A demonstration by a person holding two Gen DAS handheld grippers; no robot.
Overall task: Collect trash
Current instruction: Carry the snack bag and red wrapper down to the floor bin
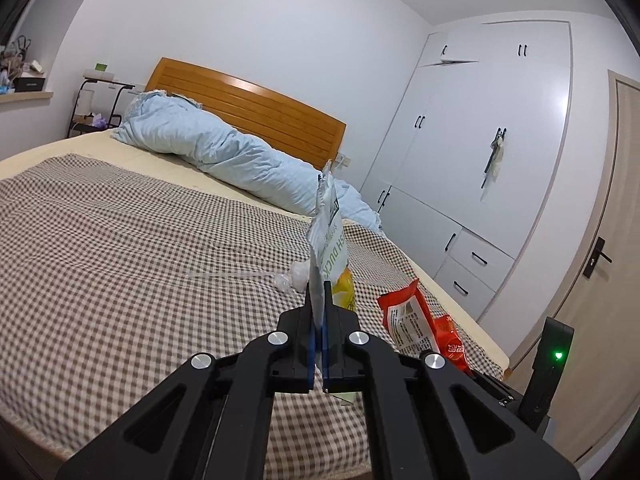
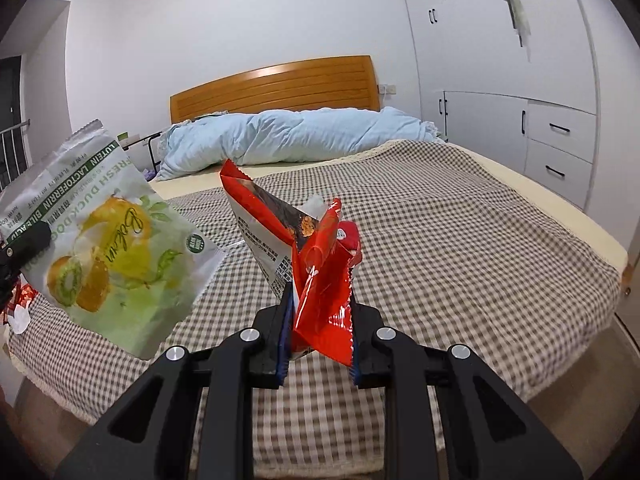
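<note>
Left hand-held gripper (image 1: 319, 300) pinches the green pouch (image 1: 332, 248); right hand-held gripper (image 2: 320, 300) clamps red wrappers (image 2: 320, 276). Both look light, crinkly, slippery; grip flat edges.

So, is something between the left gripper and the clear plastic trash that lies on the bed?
Only its own load: the left gripper is shut on a green pouch, which stands directly before the crumpled clear plastic on the checked blanket.

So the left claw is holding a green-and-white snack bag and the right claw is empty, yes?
Not quite. The right gripper is not empty: the right wrist view shows it shut on red snack wrappers. The left gripper does hold the green-and-white snack bag.
</note>
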